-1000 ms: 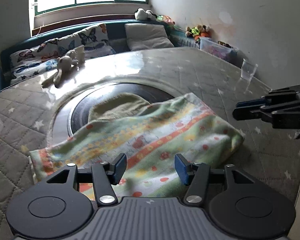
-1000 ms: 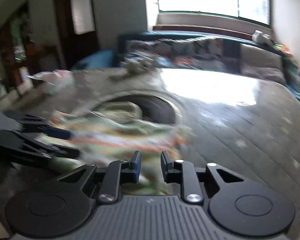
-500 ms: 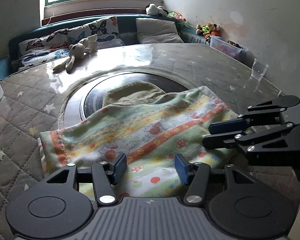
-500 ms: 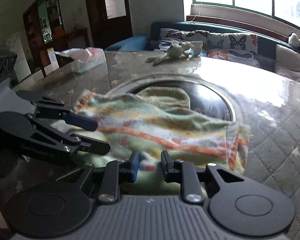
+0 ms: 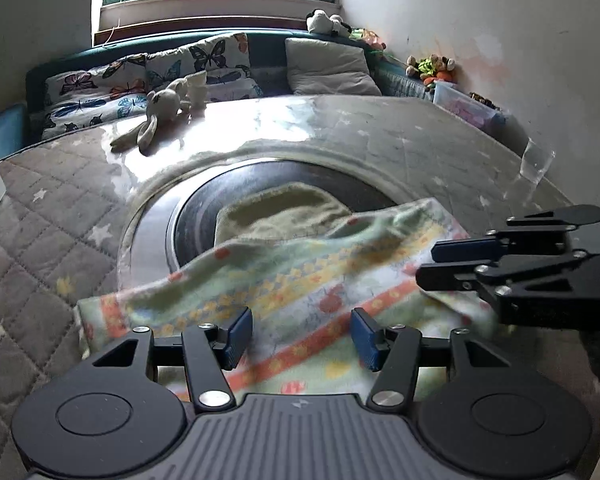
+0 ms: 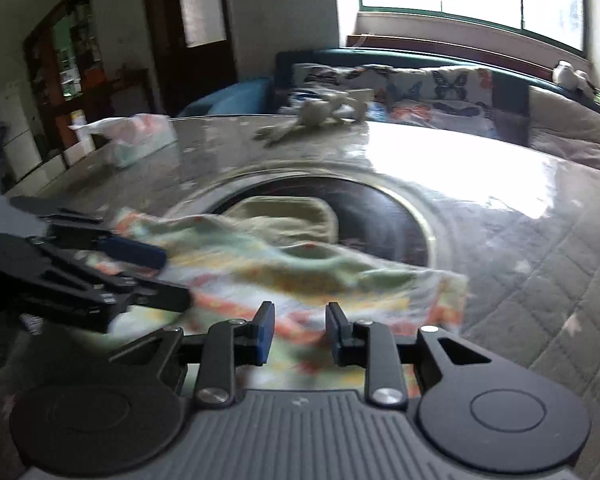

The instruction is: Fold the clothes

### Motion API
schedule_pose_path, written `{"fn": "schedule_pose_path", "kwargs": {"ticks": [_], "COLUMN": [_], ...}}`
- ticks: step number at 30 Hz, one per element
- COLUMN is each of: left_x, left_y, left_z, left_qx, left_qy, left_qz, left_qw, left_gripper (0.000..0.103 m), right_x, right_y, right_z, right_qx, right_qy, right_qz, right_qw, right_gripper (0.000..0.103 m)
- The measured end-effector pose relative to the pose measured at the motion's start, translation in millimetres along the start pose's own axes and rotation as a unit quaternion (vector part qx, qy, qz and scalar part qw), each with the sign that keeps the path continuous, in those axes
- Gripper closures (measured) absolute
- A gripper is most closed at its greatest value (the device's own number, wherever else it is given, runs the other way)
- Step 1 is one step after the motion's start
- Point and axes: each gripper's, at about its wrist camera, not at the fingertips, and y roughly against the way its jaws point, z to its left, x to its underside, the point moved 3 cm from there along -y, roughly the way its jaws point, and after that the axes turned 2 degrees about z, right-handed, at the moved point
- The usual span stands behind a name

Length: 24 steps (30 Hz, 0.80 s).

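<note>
A green cloth with orange stripes and small prints lies crumpled on the quilted table cover. An olive cloth sits just behind it. My left gripper hovers open over the cloth's near edge, with nothing pressed between its blue pads. My right gripper reaches over the cloth's right end. Its jaws are opening, with a narrow gap; the cloth shows below them and is not pinched.
A dark round turntable lies under the cloths' far side. A plush rabbit lies at the back, a clear cup at the right edge, a tissue pack far left. A sofa with butterfly cushions stands behind the table.
The right gripper came in from the right over the cloth's end, and its jaws widened a little. The left gripper crept forward along the near edge. The cloth lies as before.
</note>
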Motion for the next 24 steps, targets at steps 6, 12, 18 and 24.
{"fn": "schedule_pose_path", "kwargs": {"ticks": [6,12,18,24], "left_x": [-11,-23,-28,-24], "left_y": [-12,-16,-26,-23], "left_z": [7,16,35,59], "left_qx": [0.002,-0.008,-0.025,-0.040], "left_qy": [0.017,0.028,0.056,0.085], "left_qz": [0.004,0.000,0.004,0.002], "left_qw": [0.9998,0.9996,0.9981,0.9955], "left_gripper": [0.045,0.045,0.045,0.045], "right_x": [-1,-20,-35,-37], "right_y": [-18,-23,-45,-57], "right_z": [-33,-20,-1,6], "right_qx": [0.039,0.011,-0.020,-0.019], "right_qy": [-0.028,-0.013,0.002,0.005], "right_qz": [0.015,0.006,0.014,0.021], "right_qw": [0.999,1.000,1.000,1.000], "right_gripper": [0.082,0.081,0.081,0.081]}}
